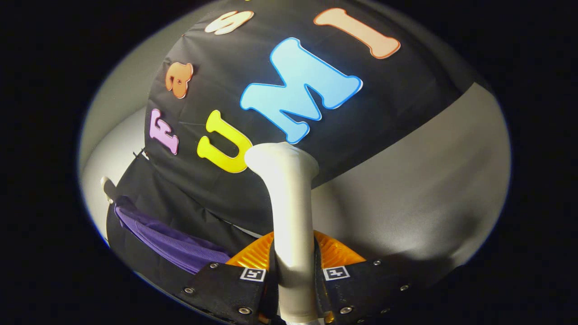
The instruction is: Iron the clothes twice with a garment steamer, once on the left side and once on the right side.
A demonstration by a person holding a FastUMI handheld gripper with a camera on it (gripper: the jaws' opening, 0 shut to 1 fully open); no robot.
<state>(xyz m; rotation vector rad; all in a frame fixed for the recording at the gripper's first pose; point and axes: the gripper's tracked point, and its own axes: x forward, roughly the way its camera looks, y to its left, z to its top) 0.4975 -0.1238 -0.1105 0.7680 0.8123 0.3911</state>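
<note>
My gripper (294, 271) is shut on the white garment steamer (289, 212): its handle runs up between the two fingers, both pressing on it, and its head widens at the top, beyond the fingertips. To the left of the fingers and lower down hangs a purple garment (174, 241) with a black garment (149, 198) around it, on a white hanger hook (107, 186). The steamer head is raised and stands apart from the clothes, to their right.
The black cloth wall (397, 99) stands behind the steamer. A grey wall (429, 194) lies to the right of it and a pale grey wall (117, 113) to the left, beyond the hanging clothes.
</note>
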